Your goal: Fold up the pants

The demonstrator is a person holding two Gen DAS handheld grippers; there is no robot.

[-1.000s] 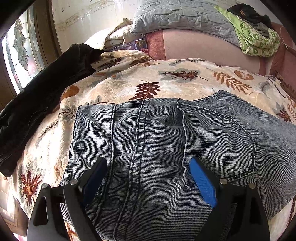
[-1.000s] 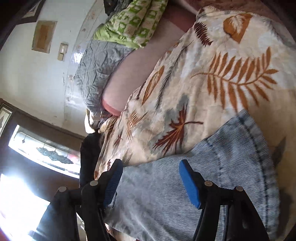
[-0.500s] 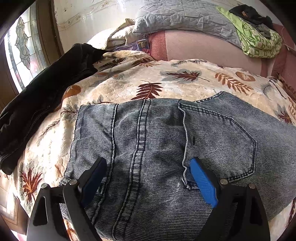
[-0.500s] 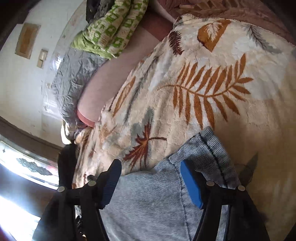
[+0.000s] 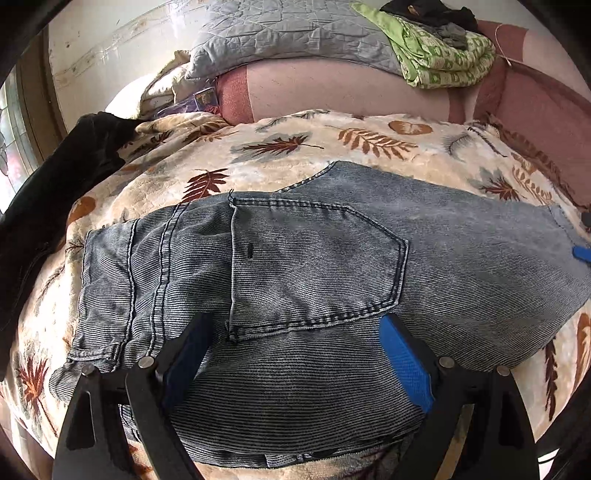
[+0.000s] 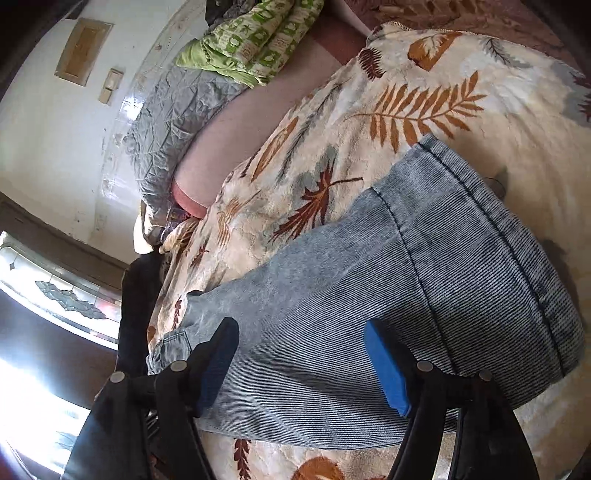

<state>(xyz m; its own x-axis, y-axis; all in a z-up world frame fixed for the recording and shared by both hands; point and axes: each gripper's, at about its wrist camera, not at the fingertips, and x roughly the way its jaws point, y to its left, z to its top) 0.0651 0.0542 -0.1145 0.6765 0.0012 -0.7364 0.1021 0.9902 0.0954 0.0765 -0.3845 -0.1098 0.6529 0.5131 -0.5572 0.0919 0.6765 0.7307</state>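
Observation:
Faded blue jeans lie flat on a leaf-print blanket, back pocket up, waistband at the left, leg running right. My left gripper is open, jaws wide apart, low over the seat below the pocket. The jeans' leg and hem fill the right wrist view. My right gripper is open over the leg, short of the hem. One of its blue pads shows at the right edge of the left wrist view.
A black garment lies along the bed's left side. A grey quilted pillow and a green patterned cloth sit on the pink headboard cushion. A stained-glass window is at the left.
The left gripper has shifted right along the jeans, so the pocket is now centred. The right gripper has drawn back from the hem, showing more of the leg.

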